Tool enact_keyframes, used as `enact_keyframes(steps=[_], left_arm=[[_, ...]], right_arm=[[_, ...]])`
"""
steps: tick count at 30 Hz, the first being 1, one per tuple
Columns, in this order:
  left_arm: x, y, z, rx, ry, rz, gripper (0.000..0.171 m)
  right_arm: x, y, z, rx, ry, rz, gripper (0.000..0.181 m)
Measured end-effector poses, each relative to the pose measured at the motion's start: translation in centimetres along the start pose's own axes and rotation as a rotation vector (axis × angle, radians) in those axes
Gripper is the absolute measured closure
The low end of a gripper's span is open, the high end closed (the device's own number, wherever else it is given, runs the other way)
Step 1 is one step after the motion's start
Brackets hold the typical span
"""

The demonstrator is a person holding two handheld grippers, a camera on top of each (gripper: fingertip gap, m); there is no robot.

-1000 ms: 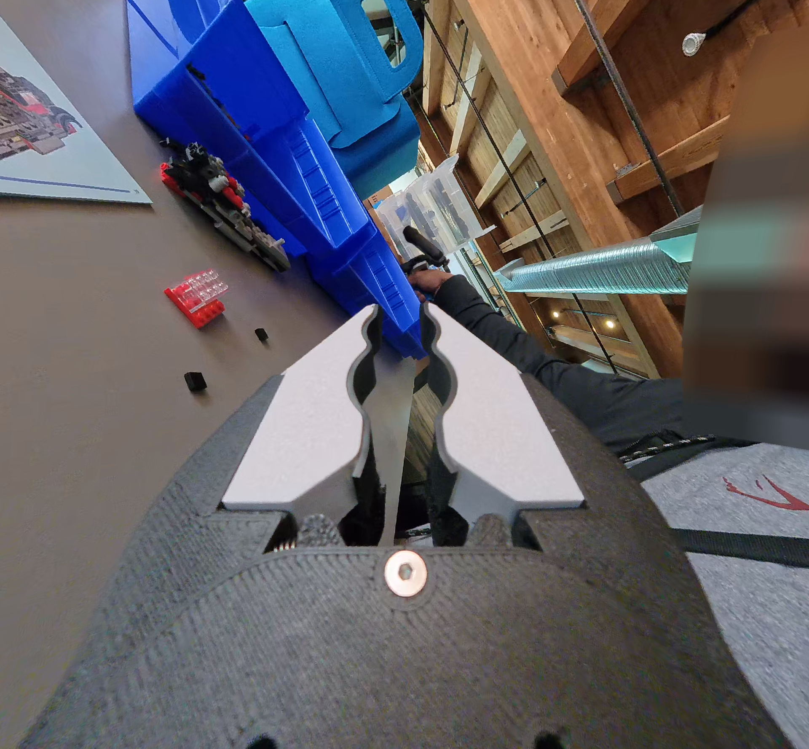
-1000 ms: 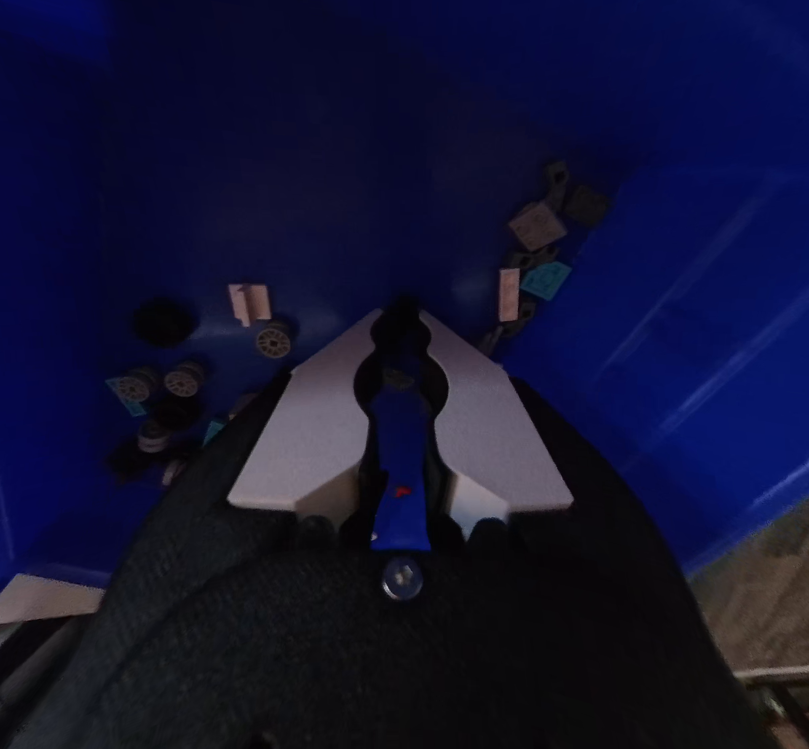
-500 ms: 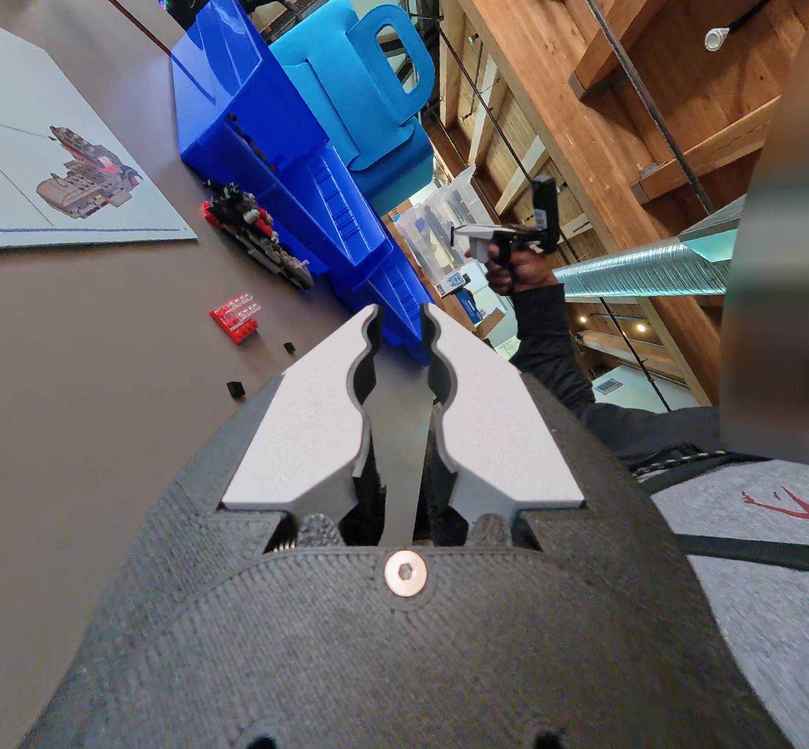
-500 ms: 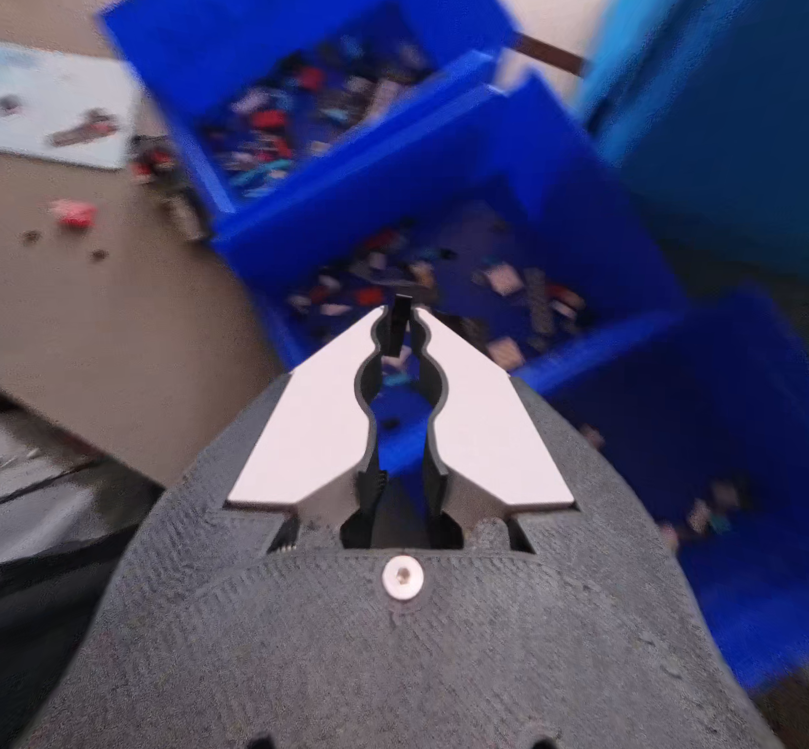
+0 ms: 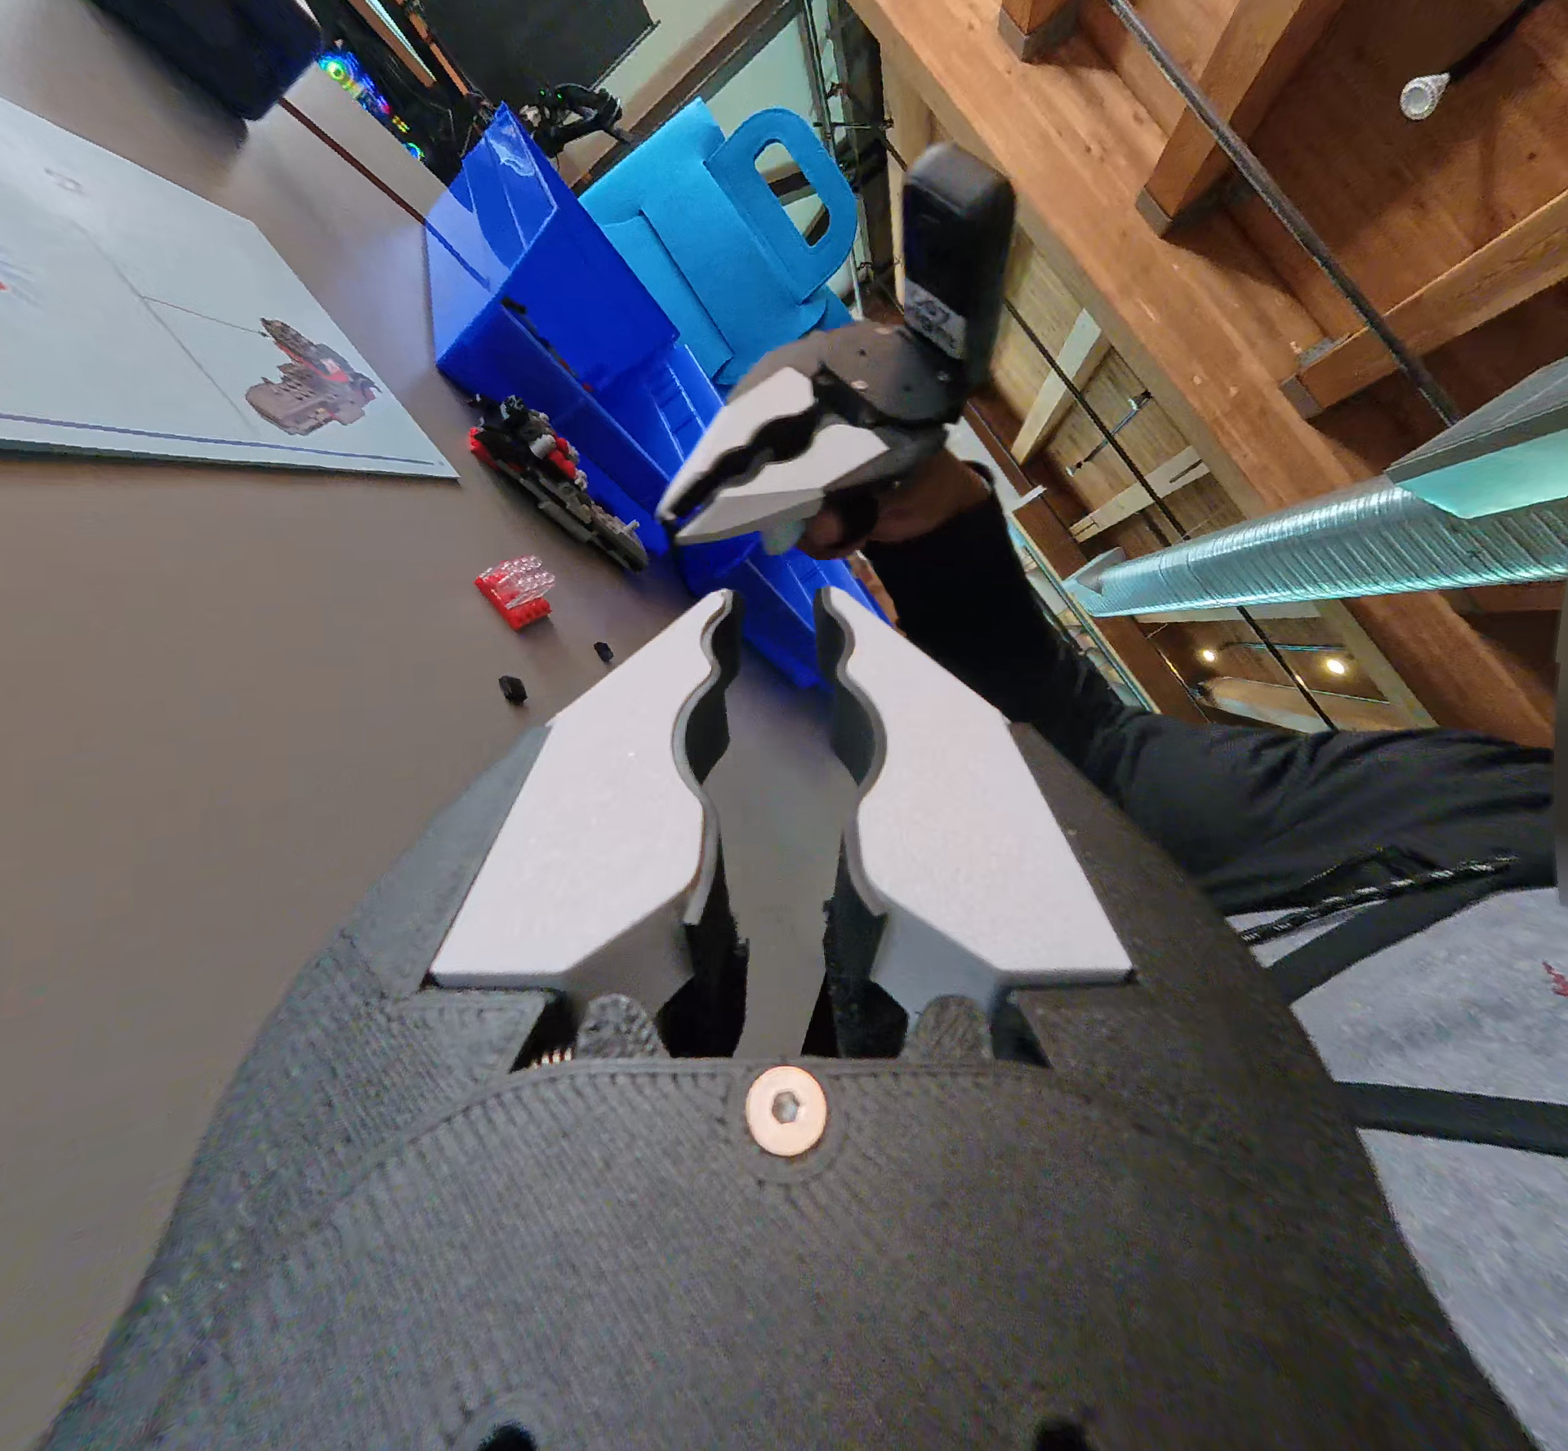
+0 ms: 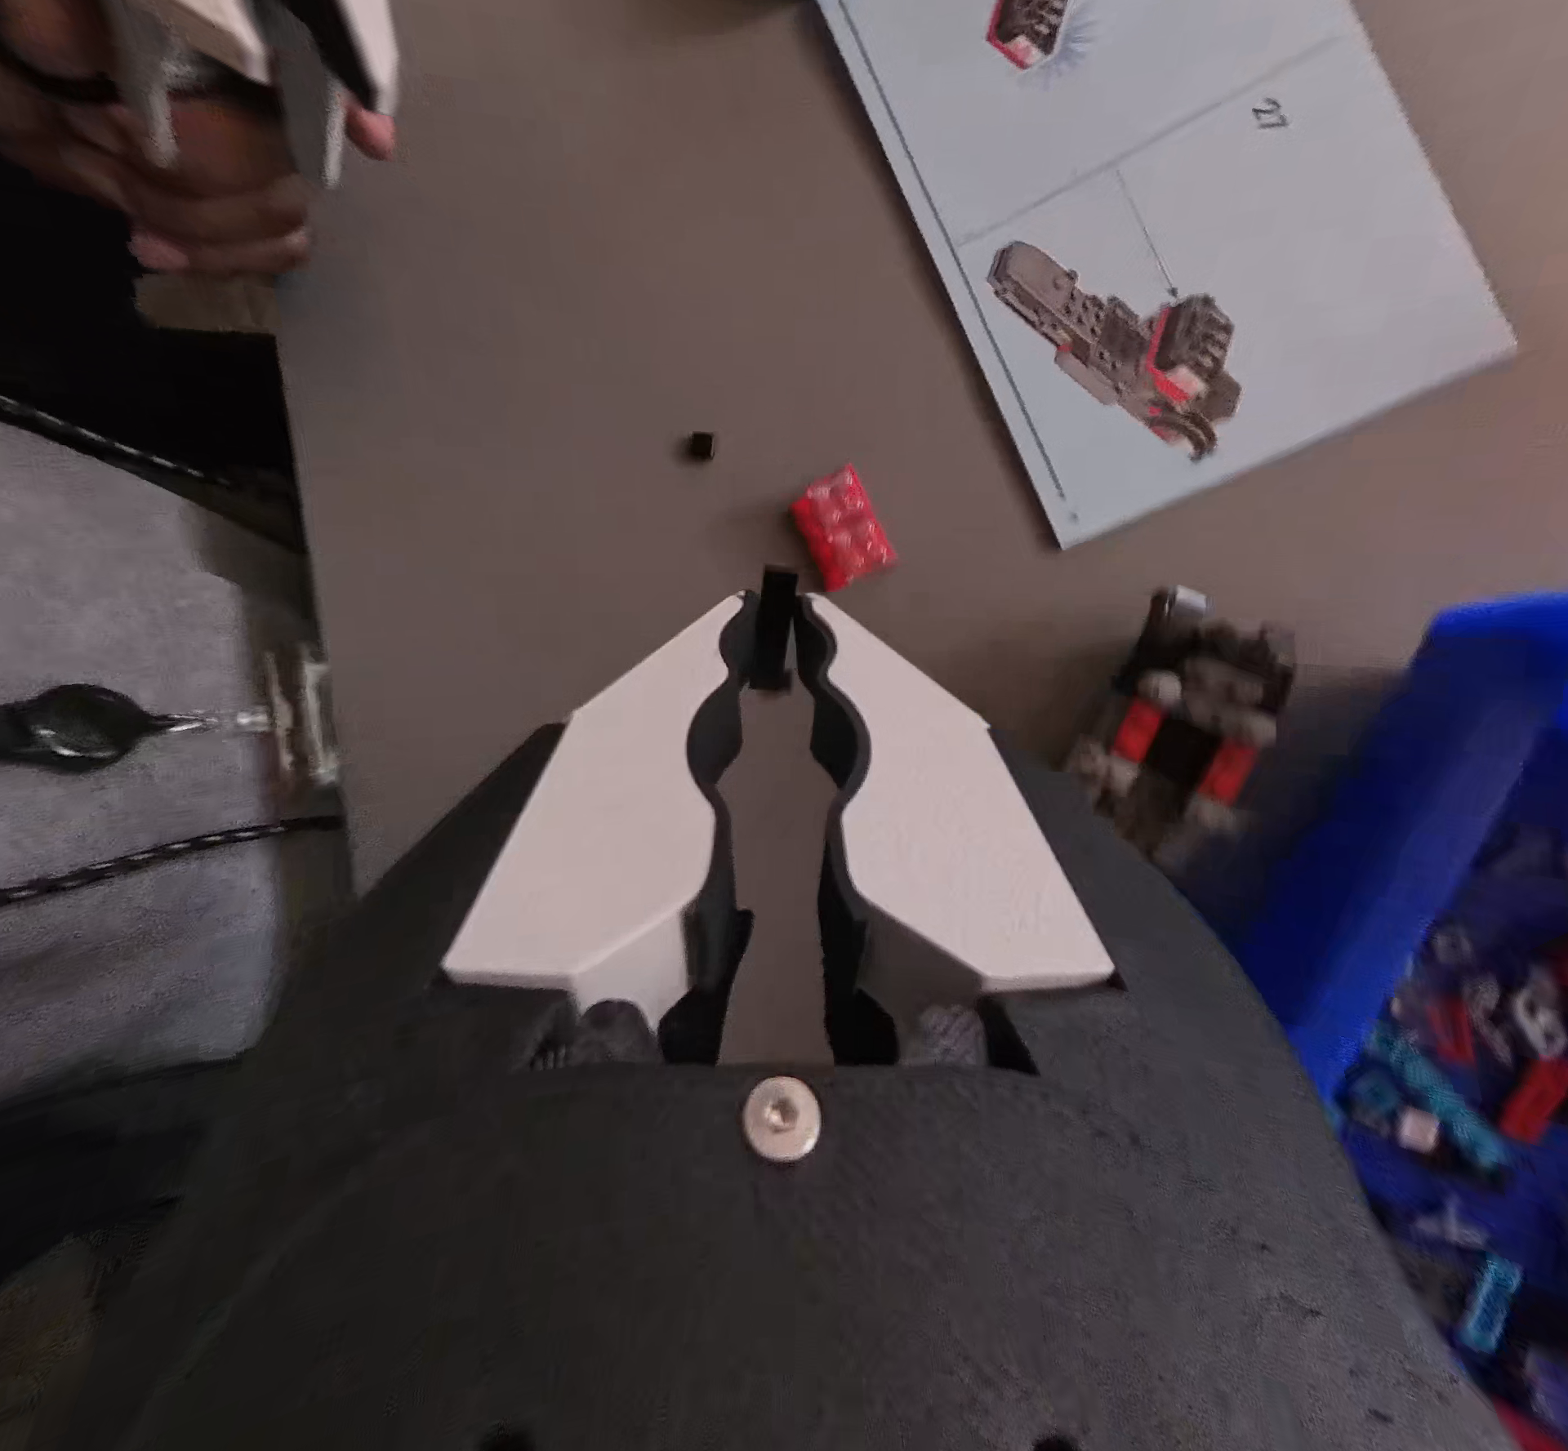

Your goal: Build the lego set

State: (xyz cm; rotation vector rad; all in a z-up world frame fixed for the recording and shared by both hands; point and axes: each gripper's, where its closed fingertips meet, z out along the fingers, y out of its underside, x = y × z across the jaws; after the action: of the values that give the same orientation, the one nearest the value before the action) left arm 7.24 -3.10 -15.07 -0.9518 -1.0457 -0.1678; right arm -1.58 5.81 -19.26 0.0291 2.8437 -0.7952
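In the right wrist view my right gripper (image 6: 776, 604) is shut on a small black lego piece (image 6: 779, 621), held above the brown table just short of a red brick topped with clear studs (image 6: 842, 528). The partly built black, grey and red model (image 6: 1188, 723) lies to the right, next to a blue bin. In the left wrist view my left gripper (image 5: 776, 613) is open and empty, low over the table. The right gripper (image 5: 679, 515) hangs ahead of it, above the red brick (image 5: 513, 587) and the model (image 5: 560, 477).
The open instruction booklet (image 6: 1188, 180) lies beyond the red brick. Blue bins (image 5: 551, 307) with loose pieces line the table edge (image 6: 1442, 986). Small black pieces (image 5: 512, 689) (image 6: 698, 445) lie loose on the table. A light blue bag (image 5: 721, 239) stands behind the bins. About 15 cm separates my left fingertips from my right.
My right gripper came up out of the blue bin with the black piece and swung over the table toward the red brick. My left gripper stayed open and shifted slightly.
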Motion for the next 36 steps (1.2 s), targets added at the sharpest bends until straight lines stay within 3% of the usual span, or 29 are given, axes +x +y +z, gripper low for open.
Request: enact_keyframes(steps=[6, 23, 33, 36], left_arm=[[0.0, -0.4, -0.5, 0.011, 0.022, -0.010, 0.155], [0.3, -0.8, -0.7, 0.014, 0.068, -0.043, 0.155], [0.2, -0.8, -0.8, 0.018, 0.070, -0.048, 0.155], [0.2, -0.9, -0.8, 0.020, 0.072, -0.052, 0.155]], right_arm=[[1.3, -1.0, 3.6, -0.085, -0.031, -0.136, 0.171], [2.0, -0.3, 5.1, -0.244, -0.043, -0.227, 0.171], [2.2, -0.2, 5.2, -0.207, -0.046, -0.224, 0.165], [2.4, -0.2, 4.7, -0.165, -0.030, -0.191, 0.151]])
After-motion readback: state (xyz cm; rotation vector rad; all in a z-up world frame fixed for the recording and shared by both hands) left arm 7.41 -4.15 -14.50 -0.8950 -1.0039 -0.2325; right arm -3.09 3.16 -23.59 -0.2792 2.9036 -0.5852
